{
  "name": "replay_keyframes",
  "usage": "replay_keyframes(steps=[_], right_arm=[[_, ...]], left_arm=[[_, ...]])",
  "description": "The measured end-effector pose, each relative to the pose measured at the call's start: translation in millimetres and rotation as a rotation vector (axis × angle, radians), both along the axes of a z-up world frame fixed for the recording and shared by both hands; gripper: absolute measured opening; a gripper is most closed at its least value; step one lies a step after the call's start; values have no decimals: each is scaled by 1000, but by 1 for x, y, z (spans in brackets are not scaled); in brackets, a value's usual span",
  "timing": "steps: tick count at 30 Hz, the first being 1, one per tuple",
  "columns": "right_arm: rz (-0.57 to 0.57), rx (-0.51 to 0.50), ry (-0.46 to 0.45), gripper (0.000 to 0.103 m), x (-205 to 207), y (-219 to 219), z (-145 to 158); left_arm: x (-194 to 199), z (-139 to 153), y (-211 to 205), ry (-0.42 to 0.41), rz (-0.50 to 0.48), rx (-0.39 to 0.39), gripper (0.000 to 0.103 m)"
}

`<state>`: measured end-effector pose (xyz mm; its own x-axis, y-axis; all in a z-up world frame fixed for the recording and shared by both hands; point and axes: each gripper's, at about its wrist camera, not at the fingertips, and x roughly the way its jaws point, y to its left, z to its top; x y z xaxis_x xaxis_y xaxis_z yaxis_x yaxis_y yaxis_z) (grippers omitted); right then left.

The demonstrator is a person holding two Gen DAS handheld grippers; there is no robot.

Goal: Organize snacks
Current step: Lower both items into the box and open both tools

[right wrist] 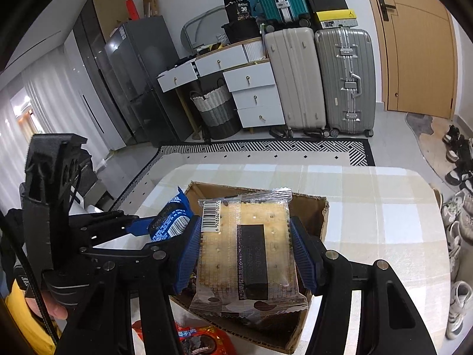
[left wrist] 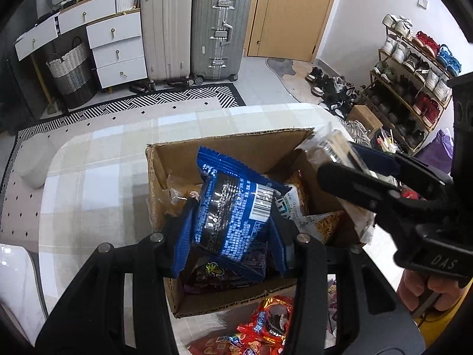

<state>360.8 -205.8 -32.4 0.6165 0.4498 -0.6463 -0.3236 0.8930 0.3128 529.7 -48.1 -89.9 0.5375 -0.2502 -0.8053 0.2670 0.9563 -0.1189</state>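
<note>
Left wrist: blue packet [left wrist: 233, 216] between jaws (clamped).

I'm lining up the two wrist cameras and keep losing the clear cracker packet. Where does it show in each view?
Left wrist view: the clear cracker packet sits at upper right, clamped in the right gripper above the cardboard box.
Right wrist view: the packet fills the lower centre, between the blue pads, over the same box.
Shared landmark: the silver suitcase beside the wooden door.
</note>
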Motion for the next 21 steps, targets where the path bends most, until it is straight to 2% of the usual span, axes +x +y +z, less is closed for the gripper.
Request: replay_keyframes(steps=[8, 14, 16, 18, 21], right_arm=[[8, -5, 22, 59, 2, 1, -7], [10, -5, 54, 59, 8, 5, -13], [9, -8, 55, 59, 8, 5, -14], [2, -1, 55, 59, 8, 3, -14], [-5, 3, 61, 59, 9, 1, -16]], left_arm=[[-15, -15, -6, 10, 1, 2, 42], [-24, -15, -8, 6, 18, 36, 49], [-28, -12, -7, 4, 28, 39, 55], [-33, -7, -2, -12, 45, 42, 67], [-43, 2, 11, -23, 58, 35, 71]])
